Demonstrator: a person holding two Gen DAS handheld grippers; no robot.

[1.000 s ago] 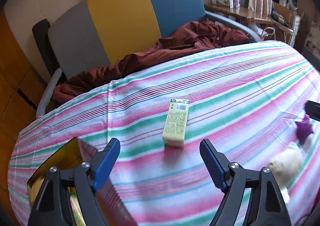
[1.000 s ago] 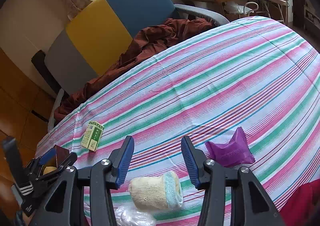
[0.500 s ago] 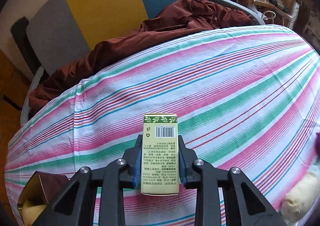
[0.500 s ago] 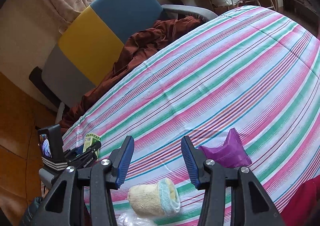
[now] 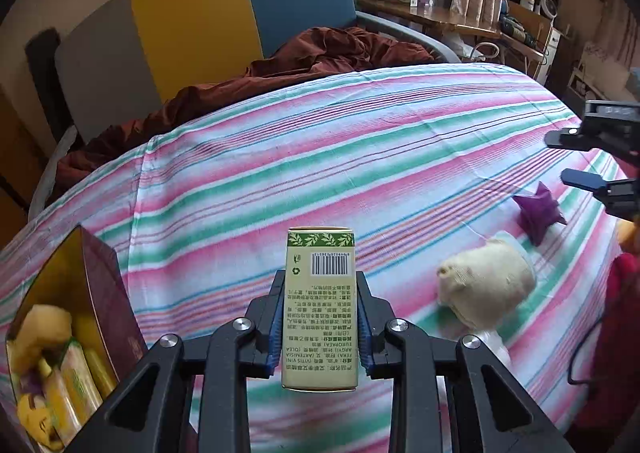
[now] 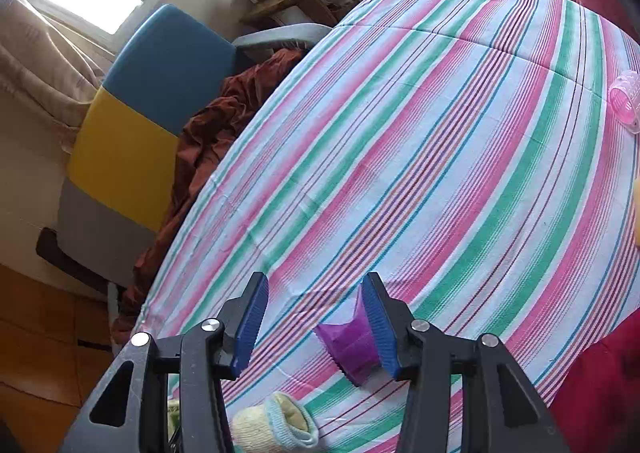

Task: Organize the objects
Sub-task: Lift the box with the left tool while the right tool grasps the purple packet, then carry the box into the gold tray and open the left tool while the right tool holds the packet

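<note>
Two grippers in play here, and we start with the left gripper, its blue pads clamped on the long sides of a pale yellow-green cardboard carton with a leafy green band and a barcode; the carton is lifted clear of the striped pink, green and white tablecloth and points away from us, barcode end far. At near left we see the open box with a gold lining and dark red wall, packed with yellow packets and soft bits. To the right of the carton a cream knitted sock lies on the cloth, with a crumpled purple plastic wrapper a little farther right, and the tips of the right gripper poke in from the right edge just beside that wrapper.

Over to the right wrist view: the right gripper hangs with its fingers apart, gripping nothing, and the purple wrapper sits on the cloth against the inner face of the right-hand blue pad. The sock, here showing a light blue cuff, lies nearer to us, between the finger bases. A pink ribbed plastic roller rests at far right on the cloth
</note>
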